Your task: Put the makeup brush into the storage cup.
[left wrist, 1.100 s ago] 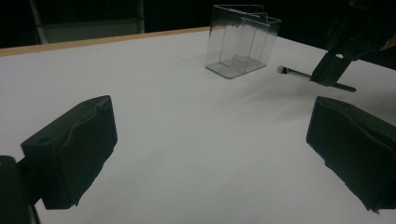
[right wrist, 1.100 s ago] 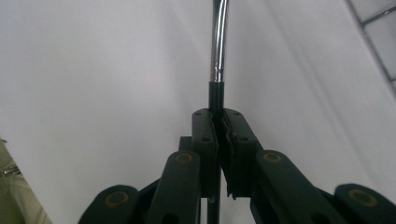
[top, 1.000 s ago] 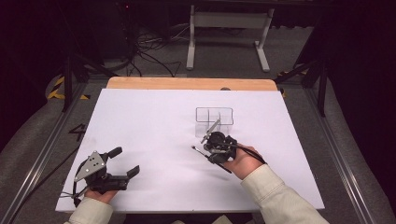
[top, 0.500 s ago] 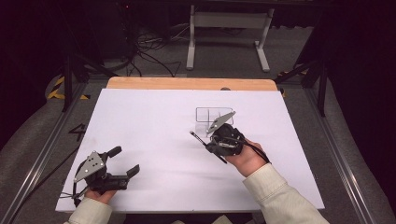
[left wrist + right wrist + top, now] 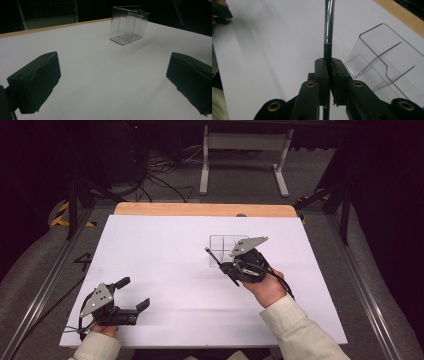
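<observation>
right gripper (image 5: 227, 265): jaws tight on a pen (image 5: 328, 27), just near the clear box (image 5: 223, 251) | left gripper (image 5: 134, 293): jaws wide, holding nothing, near left on the table (image 5: 165, 250)

A dim recording lab or studio: a white-topped table (image 5: 165, 270) stands on grey carpet. Tangled cables (image 5: 160, 182) and a metal stand (image 5: 245, 155) crowd the dark floor beyond, beside hazard tape (image 5: 62, 215).

Right tool (image 5: 226, 265) clamped, left tool (image 5: 134, 292) agape
</observation>
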A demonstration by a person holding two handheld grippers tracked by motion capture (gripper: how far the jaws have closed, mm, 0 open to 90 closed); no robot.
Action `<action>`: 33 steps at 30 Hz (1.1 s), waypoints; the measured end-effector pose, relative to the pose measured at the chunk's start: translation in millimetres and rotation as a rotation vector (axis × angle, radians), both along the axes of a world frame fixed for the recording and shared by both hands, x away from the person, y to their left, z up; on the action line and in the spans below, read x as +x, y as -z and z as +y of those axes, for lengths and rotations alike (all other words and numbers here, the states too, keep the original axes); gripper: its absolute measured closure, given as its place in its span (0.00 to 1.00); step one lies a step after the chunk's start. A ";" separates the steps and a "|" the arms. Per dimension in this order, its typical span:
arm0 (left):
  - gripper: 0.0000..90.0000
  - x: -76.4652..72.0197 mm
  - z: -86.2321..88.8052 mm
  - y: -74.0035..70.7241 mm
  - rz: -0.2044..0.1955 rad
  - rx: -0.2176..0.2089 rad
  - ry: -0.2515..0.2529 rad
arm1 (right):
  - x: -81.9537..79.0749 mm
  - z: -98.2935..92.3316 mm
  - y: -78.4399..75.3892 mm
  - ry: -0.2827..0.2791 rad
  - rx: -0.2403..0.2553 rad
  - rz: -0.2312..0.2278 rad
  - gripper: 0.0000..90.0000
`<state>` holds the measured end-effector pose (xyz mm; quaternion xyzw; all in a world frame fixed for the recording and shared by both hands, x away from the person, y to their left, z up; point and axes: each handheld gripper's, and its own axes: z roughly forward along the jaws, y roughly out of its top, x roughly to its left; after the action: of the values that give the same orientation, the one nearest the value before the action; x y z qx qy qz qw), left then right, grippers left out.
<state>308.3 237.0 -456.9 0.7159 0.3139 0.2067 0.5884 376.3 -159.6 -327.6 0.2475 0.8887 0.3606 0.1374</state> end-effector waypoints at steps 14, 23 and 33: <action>0.00 0.1 1.2 -0.3 -0.003 0.009 0.013 | 0.8 -11.5 -11.7 0.026 0.184 -0.132 0.94; 0.00 0.0 0.6 0.3 -0.012 0.010 0.022 | 6.0 -16.3 -13.2 0.047 0.257 -0.178 0.94; 0.00 -0.2 0.3 1.0 -0.029 0.023 0.022 | 17.0 -23.9 -10.6 0.080 0.353 -0.240 0.93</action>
<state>308.1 237.3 -457.9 0.7230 0.2949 0.2142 0.5868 393.3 -183.5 -317.0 0.2582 0.7784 0.5319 0.2107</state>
